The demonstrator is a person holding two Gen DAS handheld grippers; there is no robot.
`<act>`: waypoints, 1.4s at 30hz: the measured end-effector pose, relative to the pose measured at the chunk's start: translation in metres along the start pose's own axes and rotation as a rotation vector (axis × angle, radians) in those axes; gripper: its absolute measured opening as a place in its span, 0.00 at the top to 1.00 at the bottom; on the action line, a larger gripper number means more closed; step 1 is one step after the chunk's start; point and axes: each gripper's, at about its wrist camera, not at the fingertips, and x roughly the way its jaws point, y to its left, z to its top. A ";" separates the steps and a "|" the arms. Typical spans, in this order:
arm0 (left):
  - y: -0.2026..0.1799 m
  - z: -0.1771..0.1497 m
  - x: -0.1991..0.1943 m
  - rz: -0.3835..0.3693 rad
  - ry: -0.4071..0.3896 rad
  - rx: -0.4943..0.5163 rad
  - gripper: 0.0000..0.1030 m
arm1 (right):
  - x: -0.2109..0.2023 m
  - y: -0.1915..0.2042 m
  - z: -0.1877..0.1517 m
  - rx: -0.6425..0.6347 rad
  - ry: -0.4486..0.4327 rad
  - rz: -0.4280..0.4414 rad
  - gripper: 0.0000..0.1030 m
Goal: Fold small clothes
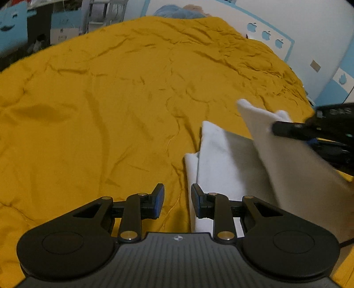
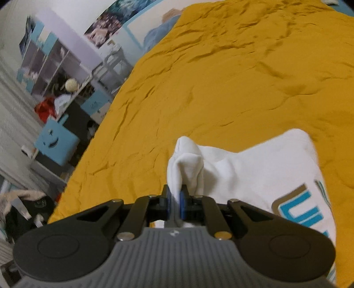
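Note:
A small white garment (image 1: pixel 221 159) with a blue and tan print (image 2: pixel 301 210) lies on the mustard yellow bedspread (image 1: pixel 110 99). My right gripper (image 2: pixel 175 202) is shut on a bunched edge of the white garment (image 2: pixel 188 164) and lifts that flap above the rest. In the left wrist view the right gripper (image 1: pixel 276 128) shows at the right, holding the raised flap (image 1: pixel 287 159). My left gripper (image 1: pixel 177 200) is open and empty, low over the bedspread at the garment's left edge.
The yellow bedspread (image 2: pixel 221 77) fills most of both views, wrinkled. A blue pillow (image 1: pixel 177 12) lies at the far end. Shelves, a blue box (image 2: pixel 55 141) and clutter stand beyond the bed's left edge. A white and blue wall (image 1: pixel 309 33) is at the right.

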 end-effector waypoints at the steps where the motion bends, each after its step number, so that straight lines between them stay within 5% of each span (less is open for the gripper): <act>1: 0.002 0.000 0.003 -0.006 0.001 -0.010 0.68 | 0.010 0.006 -0.003 -0.014 0.010 -0.012 0.97; 12: 0.015 -0.009 0.015 -0.020 0.022 -0.025 0.68 | 0.088 0.016 -0.028 -0.101 0.165 -0.048 0.96; 19: 0.011 -0.016 -0.008 -0.016 0.028 -0.041 0.67 | 0.078 0.037 -0.037 -0.210 0.198 -0.003 0.86; 25: 0.010 -0.030 -0.041 -0.021 0.036 -0.062 0.66 | 0.018 0.058 -0.055 -0.291 0.159 0.081 0.81; 30: 0.017 -0.047 -0.074 -0.152 0.015 -0.145 0.64 | -0.047 0.062 -0.080 -0.389 0.076 0.113 0.79; 35: 0.027 -0.063 -0.101 -0.286 -0.030 -0.226 0.39 | -0.101 0.039 -0.105 -0.443 -0.018 0.041 0.71; 37: 0.030 -0.070 -0.106 -0.333 -0.028 -0.250 0.36 | -0.121 0.022 -0.114 -0.447 -0.033 0.009 0.64; 42: 0.038 -0.091 -0.103 -0.443 0.006 -0.341 0.26 | -0.151 -0.032 -0.136 -0.425 -0.012 -0.147 0.63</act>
